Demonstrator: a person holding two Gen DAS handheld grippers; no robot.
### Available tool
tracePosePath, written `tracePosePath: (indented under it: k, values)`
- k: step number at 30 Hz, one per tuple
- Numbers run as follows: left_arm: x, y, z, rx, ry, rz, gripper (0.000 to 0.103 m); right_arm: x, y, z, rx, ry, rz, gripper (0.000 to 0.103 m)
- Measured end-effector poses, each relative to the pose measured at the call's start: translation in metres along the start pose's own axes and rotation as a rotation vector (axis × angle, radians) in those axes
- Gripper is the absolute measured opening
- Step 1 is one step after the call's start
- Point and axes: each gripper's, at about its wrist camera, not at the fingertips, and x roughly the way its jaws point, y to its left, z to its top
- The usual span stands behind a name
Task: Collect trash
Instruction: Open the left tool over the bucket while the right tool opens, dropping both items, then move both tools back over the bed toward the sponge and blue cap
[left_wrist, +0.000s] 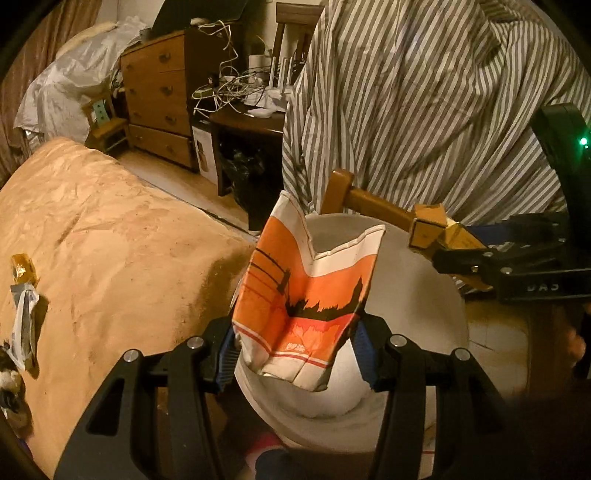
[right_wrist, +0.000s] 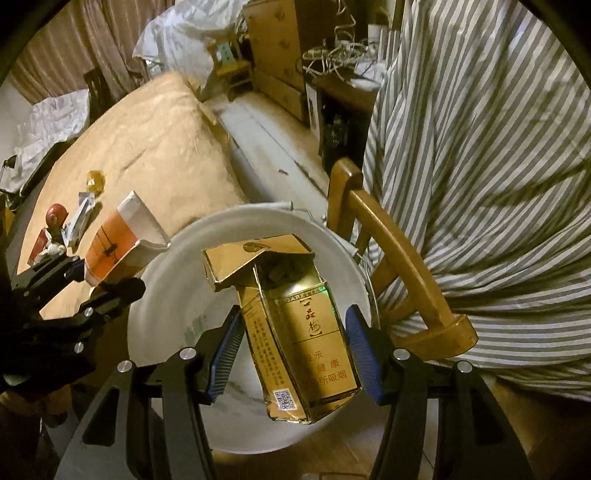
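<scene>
crumpled paper cup; glossy gold carton; smooth round white bin

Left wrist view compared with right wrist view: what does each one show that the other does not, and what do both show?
Only the left wrist view shows the printed front of the orange paper cup, crushed between the left gripper fingers.

Only the right wrist view shows the gold cigarette pack face, its lid open, in the right gripper, and a red ball on the table.

Both show the white bucket under the two items, the wooden chair, the striped shirt, and wrappers on the tan tablecloth.
</scene>
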Motion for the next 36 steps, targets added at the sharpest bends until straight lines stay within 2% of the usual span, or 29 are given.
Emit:
tracePosePath:
  k: [10, 11, 12, 13, 14, 25, 29, 33, 36]
  values:
    - [0.007, 0.004, 0.004, 0.01, 0.011, -0.001, 0.052, 0.002, -0.006, -0.006, 0.02, 0.01, 0.027, 0.059]
    - [0.007, 0.004, 0.003, 0.012, 0.01, 0.005, 0.056, 0.003, -0.006, -0.006, 0.026, 0.009, 0.034, 0.059]
    - [0.007, 0.003, 0.005, 0.011, 0.011, 0.009, 0.072, 0.002, -0.007, -0.007, 0.031, 0.006, 0.042, 0.062]
    - [0.006, 0.003, 0.005, 0.009, 0.006, 0.015, 0.08, 0.002, -0.009, -0.008, 0.043, 0.003, 0.056, 0.069]
    - [0.005, 0.003, 0.006, 0.008, -0.008, 0.028, 0.085, 0.002, -0.01, -0.008, 0.057, -0.003, 0.068, 0.071]
    - [0.0, 0.014, 0.003, -0.017, -0.022, 0.032, 0.085, -0.011, -0.013, -0.012, 0.08, -0.056, 0.087, 0.071]
    - [-0.012, 0.023, -0.007, -0.022, -0.04, 0.036, 0.085, -0.024, 0.012, -0.016, 0.02, -0.12, 0.092, 0.073]
    - [-0.028, 0.049, -0.027, -0.046, -0.061, 0.061, 0.084, -0.047, 0.067, -0.028, -0.105, -0.273, 0.086, 0.084]
    - [-0.039, 0.082, -0.05, -0.087, -0.052, 0.1, 0.085, -0.051, 0.116, -0.041, -0.207, -0.35, 0.098, 0.088]
